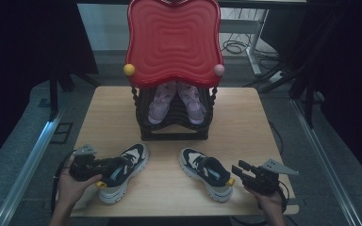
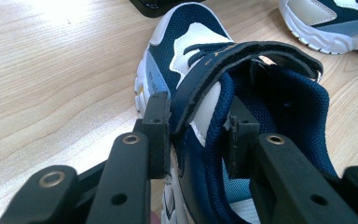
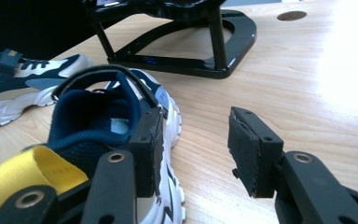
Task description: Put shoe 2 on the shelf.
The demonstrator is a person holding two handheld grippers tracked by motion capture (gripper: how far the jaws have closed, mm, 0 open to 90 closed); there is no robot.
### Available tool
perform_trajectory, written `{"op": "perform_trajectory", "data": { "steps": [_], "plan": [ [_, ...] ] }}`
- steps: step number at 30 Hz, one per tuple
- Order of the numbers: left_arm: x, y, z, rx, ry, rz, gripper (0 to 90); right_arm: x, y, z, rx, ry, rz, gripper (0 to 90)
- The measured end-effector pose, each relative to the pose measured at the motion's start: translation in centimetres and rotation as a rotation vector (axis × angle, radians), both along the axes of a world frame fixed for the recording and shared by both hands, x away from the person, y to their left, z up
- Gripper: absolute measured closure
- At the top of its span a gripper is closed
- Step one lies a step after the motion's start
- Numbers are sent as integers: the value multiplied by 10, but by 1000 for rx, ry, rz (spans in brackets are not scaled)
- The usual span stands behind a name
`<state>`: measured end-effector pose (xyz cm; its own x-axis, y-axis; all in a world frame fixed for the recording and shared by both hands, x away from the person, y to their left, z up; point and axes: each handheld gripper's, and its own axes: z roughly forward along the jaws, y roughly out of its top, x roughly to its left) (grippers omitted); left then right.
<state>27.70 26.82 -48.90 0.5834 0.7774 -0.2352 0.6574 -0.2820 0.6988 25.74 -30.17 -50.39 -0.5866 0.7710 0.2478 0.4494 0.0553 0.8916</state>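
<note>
Left gripper (image 1: 104, 165): at about 7 o'clock on the table, its jaws clamped on the collar wall of the left shoe (image 1: 122, 172) — one jaw outside, one down inside the opening, as the left gripper view shows.
Left shoe: navy, white and pale blue, toe aimed toward 1 o'clock; its strap (image 2: 242, 58) arches over the tongue.
Right gripper (image 1: 238, 171): at about 5 o'clock, jaws spread apart and holding nothing; its left finger (image 3: 147, 149) sits just beside the heel of the right shoe (image 1: 206, 173) — whether it touches I cannot tell.
Right shoe: flat on the wood, toe toward 11 o'clock, a yellow pull loop (image 3: 35, 175) at the heel.
Black rack (image 1: 175, 120): at 12 o'clock, with a pair of pink shoes (image 1: 176, 101) inside.
Red tray (image 1: 173, 40): on top of the rack.
Table (image 1: 250, 122): light wood.
</note>
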Motion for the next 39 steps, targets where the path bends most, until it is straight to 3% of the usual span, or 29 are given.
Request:
{"op": "perform_trajectory", "data": {
  "steps": [5, 12, 18, 27, 39],
  "plan": [
    [0, 0, 0, -2, -1, 0, 686, 9, 5, 16, 14, -14, 35, 534],
    [-1, 0, 0, 1, -5, 3, 688, 30, 17, 29, 12, 9, 110, 499],
    [-1, 0, 0, -1, -3, 5, 687, 44, 32, 37, -36, 33, 175, 503],
    [-1, 0, 0, -1, -3, 5, 687, 54, 54, 30, -101, 99, 262, 507],
    [-1, 0, 0, -4, 0, 9, 684, 59, 57, 25, -156, 198, 326, 534]
  ]
}}
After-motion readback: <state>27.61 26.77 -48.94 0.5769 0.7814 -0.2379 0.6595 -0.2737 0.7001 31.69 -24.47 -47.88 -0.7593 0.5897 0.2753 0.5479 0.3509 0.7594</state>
